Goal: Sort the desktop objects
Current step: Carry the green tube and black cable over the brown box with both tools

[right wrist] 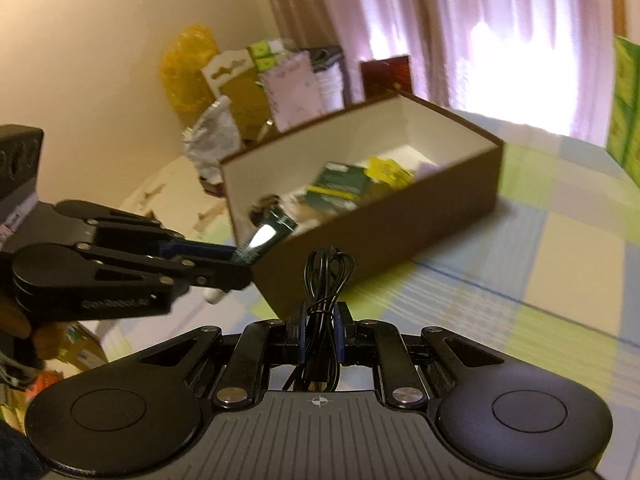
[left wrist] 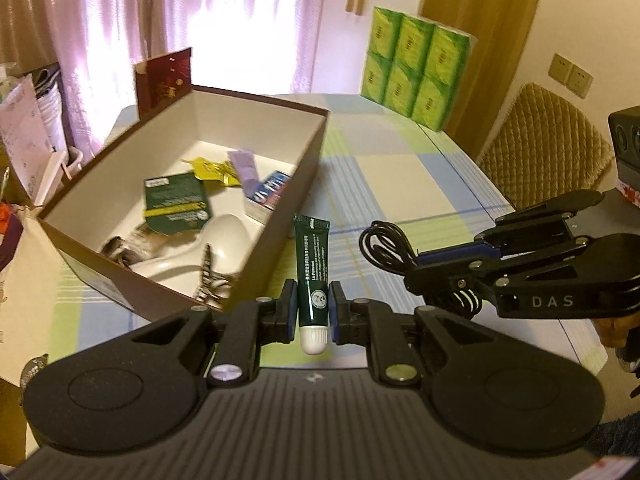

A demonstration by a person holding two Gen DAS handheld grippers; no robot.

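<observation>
My left gripper [left wrist: 313, 307] is shut on a dark green tube [left wrist: 312, 264] with a white cap, held upright just right of the brown box's near corner. My right gripper [right wrist: 322, 328] is shut on a coiled black cable [right wrist: 326, 280], its loops sticking up past the fingers. The brown box [left wrist: 308, 168] with a white inside holds a green packet [left wrist: 176, 204], a yellow wrapper [left wrist: 208, 168], a lilac tube and a white object. In the left wrist view the right gripper [left wrist: 424, 272] with the cable [left wrist: 384, 246] hangs to the right. In the right wrist view the left gripper [right wrist: 240, 264] shows beside the box [right wrist: 380, 224].
A checked tablecloth [left wrist: 400, 184] covers the table. A pack of green tissue packets [left wrist: 416, 64] stands at the far edge, with a padded chair [left wrist: 548, 148] at the right. Bags and papers [right wrist: 248, 92] pile up beyond the box's left side. A red card [left wrist: 164, 80] stands behind the box.
</observation>
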